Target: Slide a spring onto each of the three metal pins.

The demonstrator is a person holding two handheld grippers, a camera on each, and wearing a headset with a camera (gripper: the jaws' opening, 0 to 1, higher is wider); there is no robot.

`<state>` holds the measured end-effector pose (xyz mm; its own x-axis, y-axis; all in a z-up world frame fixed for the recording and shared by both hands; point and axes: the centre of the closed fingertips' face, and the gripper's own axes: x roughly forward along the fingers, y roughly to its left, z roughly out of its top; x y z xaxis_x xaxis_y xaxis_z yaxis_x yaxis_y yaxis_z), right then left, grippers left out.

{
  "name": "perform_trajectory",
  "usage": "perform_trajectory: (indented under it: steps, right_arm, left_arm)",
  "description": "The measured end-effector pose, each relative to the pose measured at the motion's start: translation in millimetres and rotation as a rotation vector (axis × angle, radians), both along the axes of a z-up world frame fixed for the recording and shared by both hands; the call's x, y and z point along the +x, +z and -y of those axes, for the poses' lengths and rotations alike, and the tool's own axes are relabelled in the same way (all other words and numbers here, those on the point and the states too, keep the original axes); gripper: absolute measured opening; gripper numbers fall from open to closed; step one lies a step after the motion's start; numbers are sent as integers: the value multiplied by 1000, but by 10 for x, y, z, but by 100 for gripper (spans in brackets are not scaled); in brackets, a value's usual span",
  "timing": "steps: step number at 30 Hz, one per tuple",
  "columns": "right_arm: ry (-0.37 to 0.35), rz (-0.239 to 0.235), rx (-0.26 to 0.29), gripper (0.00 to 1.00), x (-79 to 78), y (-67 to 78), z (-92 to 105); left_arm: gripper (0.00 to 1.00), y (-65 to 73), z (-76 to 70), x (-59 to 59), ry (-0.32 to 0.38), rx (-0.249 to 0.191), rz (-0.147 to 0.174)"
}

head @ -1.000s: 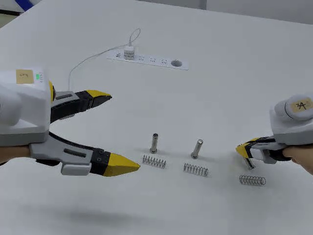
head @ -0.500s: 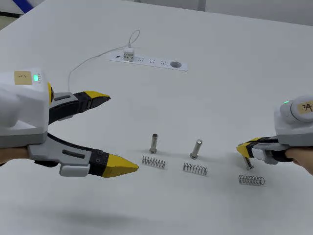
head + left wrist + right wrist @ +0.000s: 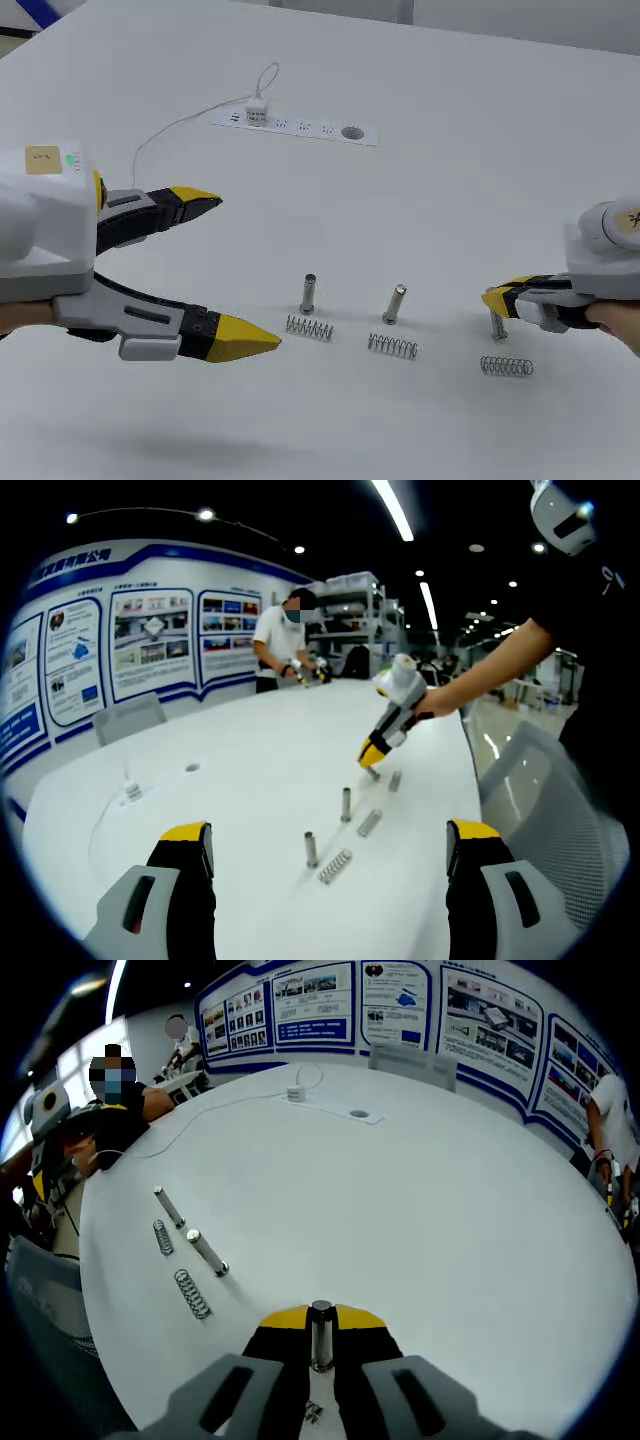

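Three pins are standing on the white tabletop (image 3: 450, 200), each with its spring lying alongside: left pin (image 3: 308, 293), left spring (image 3: 309, 328); middle pin (image 3: 395, 303), middle spring (image 3: 392, 346); right pin (image 3: 497, 325), right spring (image 3: 506, 366). The right gripper (image 3: 490, 300) is clamping the right pin (jaws closed on its shaft); the left gripper (image 3: 245, 270) is hovering wide open, left of the row.

A broad white table (image 3: 480, 120) fills a bright exhibition-style hall, bare but for a white power strip (image 3: 295, 127) with a plugged-in charger (image 3: 258, 112) and its looping cable. Blue-and-white display boards (image 3: 150, 640) line the curved wall, with a grey chair (image 3: 125, 717) drawn up beneath them. Long strip lights (image 3: 395, 510) and round spotlights run along the dark ceiling. At the table's far end a person (image 3: 285, 645) stands before metal shelving (image 3: 350, 610).
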<state>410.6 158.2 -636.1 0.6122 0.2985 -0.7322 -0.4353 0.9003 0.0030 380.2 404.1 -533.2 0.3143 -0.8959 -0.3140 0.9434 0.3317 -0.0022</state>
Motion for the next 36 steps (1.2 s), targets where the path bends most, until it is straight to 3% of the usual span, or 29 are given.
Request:
perform_trajectory:
  steps: [25, 31, 33, 36]
  right_arm:
    - [-9, 78, 40, 8, -36, 62, 60]
    - [-1, 145, 80, 8, -111, 81, 46]
    - [-17, 144, 94, 8, -134, 89, 61]
    - [1, 138, 72, 8, -147, 96, 53]
  left_arm:
    - [99, 13, 54, -69, -15, 19, 0]
    - [99, 22, 46, -75, -10, 17, 0]
    - [99, 10, 49, -88, -15, 23, 0]
    - [99, 8, 62, -101, -21, 22, -2]
